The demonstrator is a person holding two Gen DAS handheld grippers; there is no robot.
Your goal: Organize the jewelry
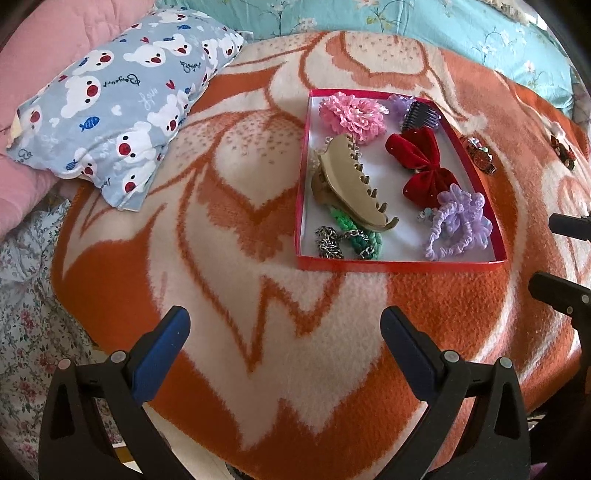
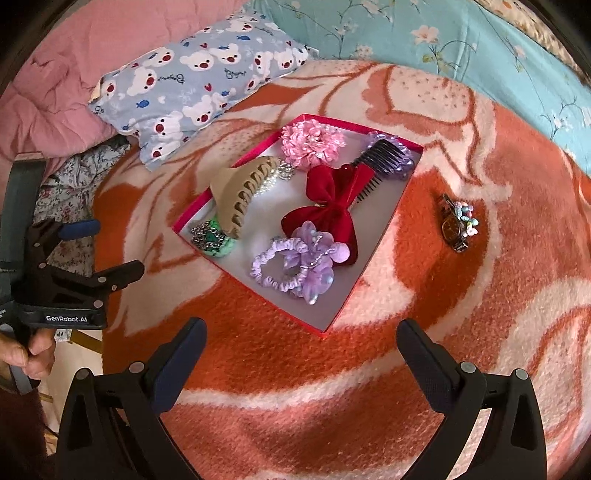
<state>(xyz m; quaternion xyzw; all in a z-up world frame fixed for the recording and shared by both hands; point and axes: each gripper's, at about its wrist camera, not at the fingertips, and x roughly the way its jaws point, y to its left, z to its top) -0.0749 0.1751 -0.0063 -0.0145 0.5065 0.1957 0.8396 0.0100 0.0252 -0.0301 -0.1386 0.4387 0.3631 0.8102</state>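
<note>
A shallow red box (image 1: 399,266) (image 2: 384,206) with a white floor lies on the orange-and-cream blanket. In it are a beige claw clip (image 1: 351,184) (image 2: 243,192), a pink flower piece (image 1: 352,114) (image 2: 314,144), a red velvet bow (image 1: 421,162) (image 2: 328,206), a purple scrunchie (image 1: 458,225) (image 2: 295,266), a black comb (image 1: 419,114) (image 2: 380,158) and a green braid with a chain (image 1: 354,240) (image 2: 212,238). A wristwatch (image 1: 480,155) (image 2: 456,229) lies on the blanket right of the box. My left gripper (image 1: 286,332) (image 2: 120,243) is open above the blanket, in front of the box and left of it. Nearer the box's front corner, my right gripper (image 2: 301,354) (image 1: 557,258) also stands open and empty.
A blue bear-print pillow (image 1: 122,110) (image 2: 199,85) lies back left, against a pink quilt (image 2: 55,74). Turquoise floral bedding (image 1: 406,22) runs along the back. Another small red ornament (image 1: 563,149) lies far right on the blanket. A hand (image 2: 33,354) holds the left gripper's handle.
</note>
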